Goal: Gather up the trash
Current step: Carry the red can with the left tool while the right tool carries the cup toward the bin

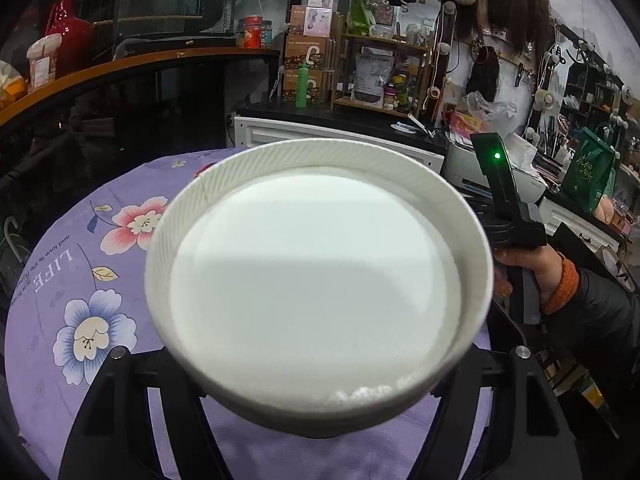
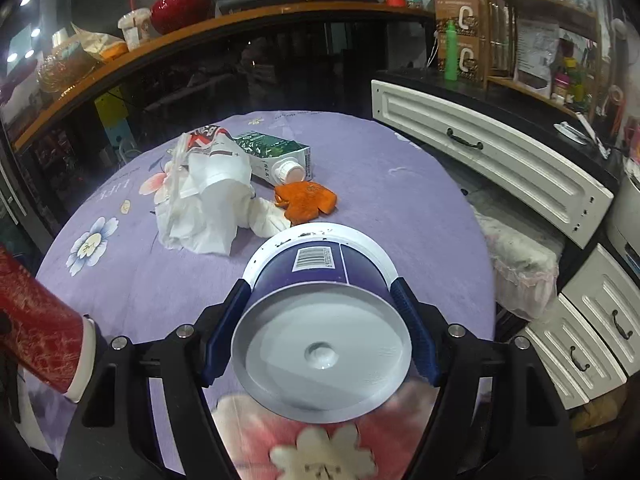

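Note:
A white paper bowl (image 1: 316,264) with a ribbed rim fills the left wrist view. My left gripper (image 1: 320,312) is shut on it, and the bowl hides the fingertips. In the right wrist view, my right gripper (image 2: 320,286) is shut on a dark blue paper cup (image 2: 320,344). The cup's white bottom faces the camera and the blue pads (image 2: 224,332) press its sides. Beyond the cup, crumpled white tissue (image 2: 208,216), a thin plastic bag (image 2: 176,176), a green carton (image 2: 276,156) and orange peel (image 2: 306,200) lie on the purple flowered tablecloth (image 2: 400,200).
White drawer cabinets (image 2: 480,160) stand right of the round table. A dark curved counter (image 2: 240,20) with a red vase (image 2: 176,4) runs behind it. A hand (image 1: 536,268) holds the right gripper's black body (image 1: 506,200). Something red with a white edge (image 2: 36,320) sits at the left.

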### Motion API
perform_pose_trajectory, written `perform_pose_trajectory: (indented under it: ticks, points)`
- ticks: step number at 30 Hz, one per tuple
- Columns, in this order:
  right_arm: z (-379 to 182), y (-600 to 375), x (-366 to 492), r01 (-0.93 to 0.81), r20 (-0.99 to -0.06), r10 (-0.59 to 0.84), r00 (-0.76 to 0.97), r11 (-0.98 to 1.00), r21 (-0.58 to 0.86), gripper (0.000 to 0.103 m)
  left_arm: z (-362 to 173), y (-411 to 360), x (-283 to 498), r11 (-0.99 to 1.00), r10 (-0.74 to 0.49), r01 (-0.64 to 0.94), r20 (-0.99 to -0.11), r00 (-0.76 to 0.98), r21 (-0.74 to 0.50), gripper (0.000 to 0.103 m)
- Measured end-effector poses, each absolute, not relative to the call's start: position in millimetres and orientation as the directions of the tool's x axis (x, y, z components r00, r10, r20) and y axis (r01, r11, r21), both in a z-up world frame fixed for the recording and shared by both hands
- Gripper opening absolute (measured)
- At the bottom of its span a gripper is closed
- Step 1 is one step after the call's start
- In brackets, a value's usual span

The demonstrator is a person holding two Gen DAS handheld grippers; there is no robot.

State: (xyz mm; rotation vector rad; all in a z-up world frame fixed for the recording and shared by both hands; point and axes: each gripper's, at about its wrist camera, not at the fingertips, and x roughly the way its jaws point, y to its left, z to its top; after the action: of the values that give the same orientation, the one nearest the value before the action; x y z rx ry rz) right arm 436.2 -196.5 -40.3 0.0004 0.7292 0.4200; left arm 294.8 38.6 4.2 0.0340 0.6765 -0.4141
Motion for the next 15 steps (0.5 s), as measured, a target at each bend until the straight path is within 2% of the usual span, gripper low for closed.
perform_pose_trajectory:
  ticks: [9, 15]
  points:
    - [-31.7, -249.3, 350.1, -0.337, -0.580, 0.362, 0.730, 0.929, 0.155, 0.072, 6.9, -11.9, 276.2, 0.885, -0.425, 0.451, -0.603, 0.675, -0.119, 0.071]
    - [-35.9, -297.8, 290.7, -0.271, -0.563, 0.297, 0.771, 0.953, 0.132, 0.072, 8.0, -66.4, 266.3, 0.844, -0.483, 0.522, -0.595, 0.643, -0.121, 0.071]
